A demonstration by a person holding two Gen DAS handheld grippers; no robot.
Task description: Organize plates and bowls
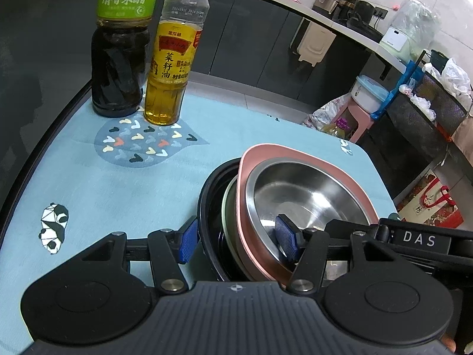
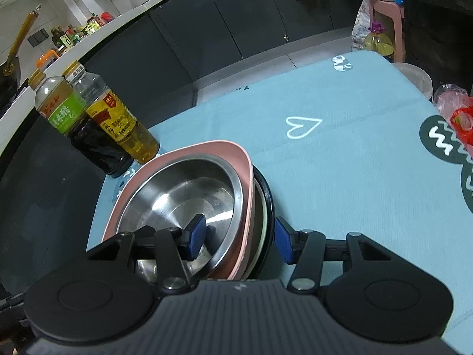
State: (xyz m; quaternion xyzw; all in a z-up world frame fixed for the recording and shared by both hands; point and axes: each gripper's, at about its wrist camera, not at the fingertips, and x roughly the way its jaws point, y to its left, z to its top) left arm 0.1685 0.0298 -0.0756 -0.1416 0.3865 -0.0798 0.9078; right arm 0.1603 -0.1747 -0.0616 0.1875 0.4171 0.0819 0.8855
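Fingers (image 1: 285,238) straddle nested rims: steel bowl (image 1: 298,195), pink dish (image 1: 295,152), black plate (image 1: 211,201).

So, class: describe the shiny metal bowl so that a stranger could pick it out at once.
Start at the light blue tablecloth and find the nested stack of dishes near its edge. The round stainless steel bowl sits on top, inside a pink rounded-square dish, above a black round dish. It alone is mirror-bright metal.
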